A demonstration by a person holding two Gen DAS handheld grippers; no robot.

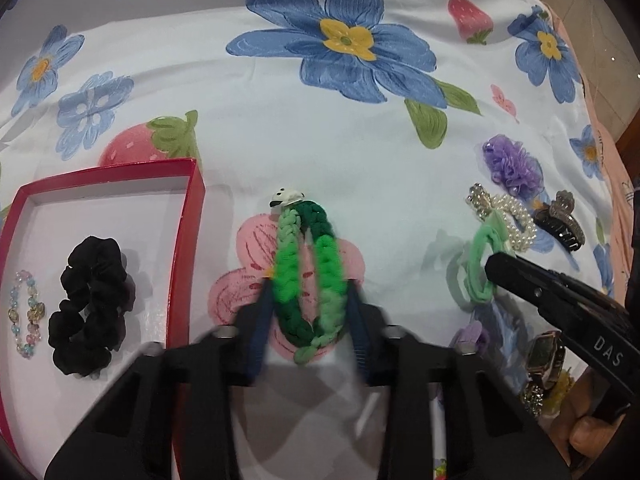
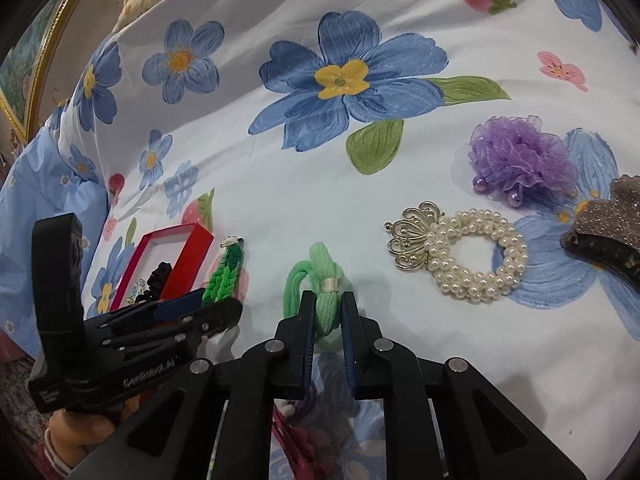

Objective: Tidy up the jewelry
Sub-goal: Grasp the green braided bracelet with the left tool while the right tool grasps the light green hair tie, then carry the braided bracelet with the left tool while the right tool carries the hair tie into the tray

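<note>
Jewelry is partly sorted: a black fabric scrunchie [image 1: 90,300] and a pastel bead bracelet [image 1: 26,312] lie in the red cardboard box [image 1: 188,240]. On the flowered bedsheet [image 1: 280,128], the left hand-held gripper [image 1: 310,312] pinches the green braided band [image 1: 308,276]; the right hand-held gripper [image 2: 327,312] clamps the mint elastic hair tie [image 2: 326,304]. Both point steeply down. Beyond wait a pearl bracelet [image 2: 476,264], purple organza scrunchie [image 2: 520,160] and glittery claw clip [image 2: 608,228].

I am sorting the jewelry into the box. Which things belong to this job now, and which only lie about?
In the job:
left claw on braided green band
right claw on light green hair tie
red box

Lying about:
pearl bracelet
purple scrunchie
hair claw clip
</note>
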